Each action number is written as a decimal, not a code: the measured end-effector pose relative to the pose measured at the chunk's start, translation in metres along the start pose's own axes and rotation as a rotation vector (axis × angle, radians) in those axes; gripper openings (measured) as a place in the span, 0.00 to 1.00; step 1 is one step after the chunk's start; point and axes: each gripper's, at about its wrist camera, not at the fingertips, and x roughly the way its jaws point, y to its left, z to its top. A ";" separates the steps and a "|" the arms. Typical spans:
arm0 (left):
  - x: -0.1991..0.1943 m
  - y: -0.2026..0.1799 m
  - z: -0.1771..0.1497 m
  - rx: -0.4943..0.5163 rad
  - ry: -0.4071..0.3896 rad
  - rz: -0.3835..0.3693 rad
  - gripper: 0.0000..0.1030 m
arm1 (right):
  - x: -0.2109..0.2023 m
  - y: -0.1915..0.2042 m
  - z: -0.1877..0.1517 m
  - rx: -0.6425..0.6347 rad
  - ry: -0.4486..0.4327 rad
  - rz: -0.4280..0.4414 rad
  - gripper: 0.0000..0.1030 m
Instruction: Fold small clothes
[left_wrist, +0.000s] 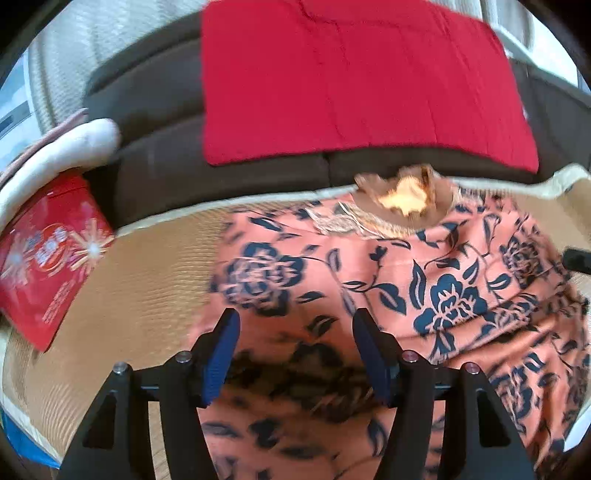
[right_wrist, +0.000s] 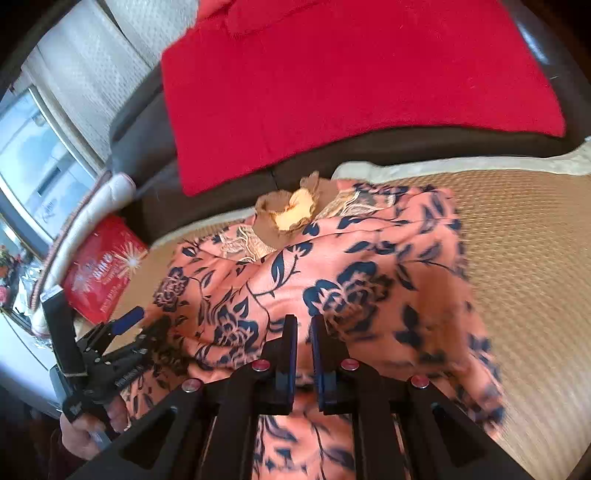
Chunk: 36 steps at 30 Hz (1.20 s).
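In my left wrist view the left claw (left_wrist: 295, 325) fills the bottom centre, angled down over the floral garment (left_wrist: 424, 280), its blue-padded fingers (left_wrist: 221, 354) standing wide with cloth lying under the gap and neither pad pressing on it. In my right wrist view the right claw (right_wrist: 303, 325) sits at the bottom centre, tilted down too, its jaws drawn narrow; fabric lies right at the tips, but blur keeps me from telling whether a fold is pinched. At the lower left of that view I see the left claw from the side, with a hand (right_wrist: 85, 435) wrapped round its grip.

The garment, salmon with dark blue flowers and a brown ruffled collar (right_wrist: 291, 210), is spread rumpled across the woven mat (right_wrist: 528, 266) through the middle of both views. A red printed bag (left_wrist: 51, 258) lies at the mat's left edge; its writing is too blurred to read. Beyond, a red blanket (left_wrist: 351, 85) drapes over a dark sofa (left_wrist: 155, 110) across the top.
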 end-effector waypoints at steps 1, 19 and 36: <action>-0.004 0.007 -0.001 -0.005 -0.013 0.003 0.63 | -0.014 -0.005 -0.009 0.012 -0.017 0.008 0.10; -0.069 0.078 -0.154 -0.139 0.080 -0.038 0.70 | -0.070 -0.077 -0.179 0.279 0.269 -0.067 0.81; -0.050 0.079 -0.172 -0.201 0.199 -0.169 0.24 | -0.066 -0.069 -0.202 0.294 0.256 -0.109 0.08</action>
